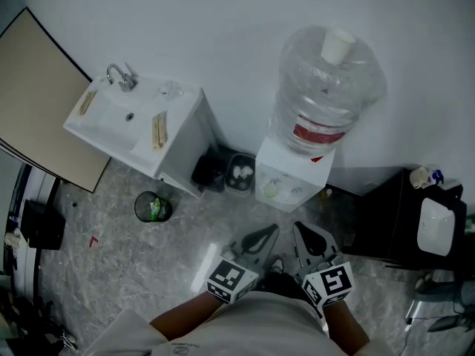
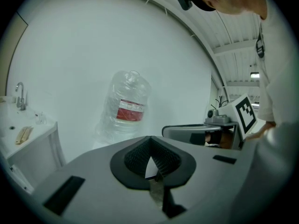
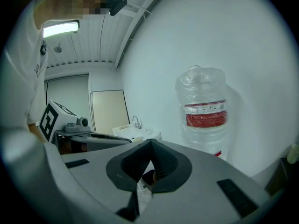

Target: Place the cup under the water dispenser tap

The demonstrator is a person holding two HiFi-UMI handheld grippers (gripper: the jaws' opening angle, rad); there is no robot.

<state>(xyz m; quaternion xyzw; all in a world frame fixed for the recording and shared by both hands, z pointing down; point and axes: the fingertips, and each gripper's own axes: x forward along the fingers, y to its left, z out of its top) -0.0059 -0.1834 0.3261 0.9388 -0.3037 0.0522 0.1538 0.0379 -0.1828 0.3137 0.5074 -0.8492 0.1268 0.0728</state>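
A white cup [image 1: 339,45] sits upside down on top of the big clear water bottle [image 1: 326,87], which stands on the white dispenser [image 1: 293,173]. The dispenser's taps [image 1: 283,190] face me low on its front. Both grippers hang side by side just in front of the dispenser, well below the cup. My left gripper [image 1: 272,231] is shut with nothing in it. My right gripper [image 1: 300,230] also looks shut and empty. The bottle [image 2: 125,107] stands ahead of the shut jaws of the left gripper [image 2: 150,143] in the left gripper view. It [image 3: 205,108] stands up and to the right of the right gripper [image 3: 150,144].
A white sink cabinet [image 1: 130,121] stands to the left, with two dark bins [image 1: 223,171] between it and the dispenser. A small wire trash bin [image 1: 153,207] sits on the marbled floor. A black cabinet [image 1: 386,213] with a spray bottle [image 1: 424,175] stands at the right.
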